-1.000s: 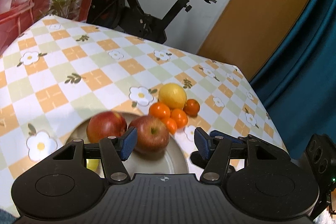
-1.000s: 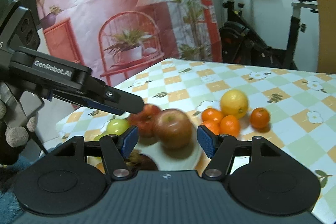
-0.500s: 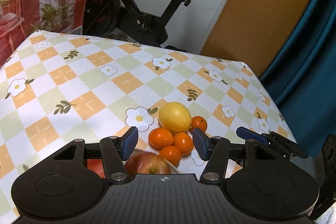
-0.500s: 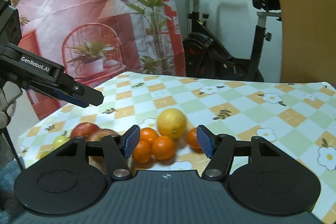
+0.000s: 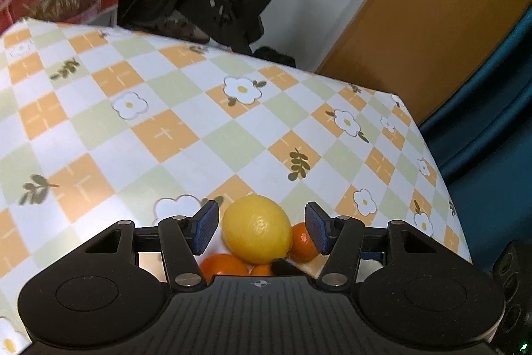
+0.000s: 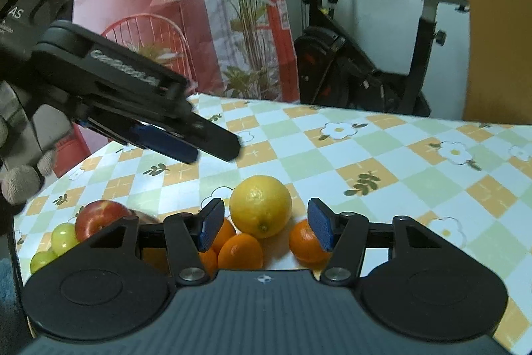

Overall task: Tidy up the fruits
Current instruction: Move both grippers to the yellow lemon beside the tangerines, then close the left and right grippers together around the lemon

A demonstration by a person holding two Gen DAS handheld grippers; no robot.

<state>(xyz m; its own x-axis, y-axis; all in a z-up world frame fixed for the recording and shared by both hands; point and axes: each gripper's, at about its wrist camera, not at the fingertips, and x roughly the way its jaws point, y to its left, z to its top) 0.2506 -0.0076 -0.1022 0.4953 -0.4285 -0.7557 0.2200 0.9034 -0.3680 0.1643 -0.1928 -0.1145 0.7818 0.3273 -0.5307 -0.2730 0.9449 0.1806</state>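
A yellow lemon (image 5: 256,228) lies on the checked tablecloth with several mandarins (image 5: 302,243) packed around it. My left gripper (image 5: 262,228) hovers open above the lemon, its blue pads (image 5: 206,227) clear of the fruit. In the right wrist view the lemon (image 6: 261,205) sits just beyond my right gripper (image 6: 266,228), flanked by mandarins (image 6: 241,250). The right gripper's jaws are closing and its pads touch nothing. The left gripper (image 6: 212,152) hangs above the table at upper left. A red apple (image 6: 99,218) and small green fruits (image 6: 63,237) lie at the left.
The tablecloth (image 5: 159,135) stretches bare beyond the fruit, and its right edge (image 5: 442,175) drops off beside a teal curtain (image 5: 492,128). An exercise bike (image 6: 359,69) stands behind the table. A gloved hand (image 6: 20,178) holds the left gripper.
Both grippers have moved forward from the apples on the plate to the lemon and mandarins. The apples have dropped out of the left wrist view. Both pairs of jaws have narrowed a little.
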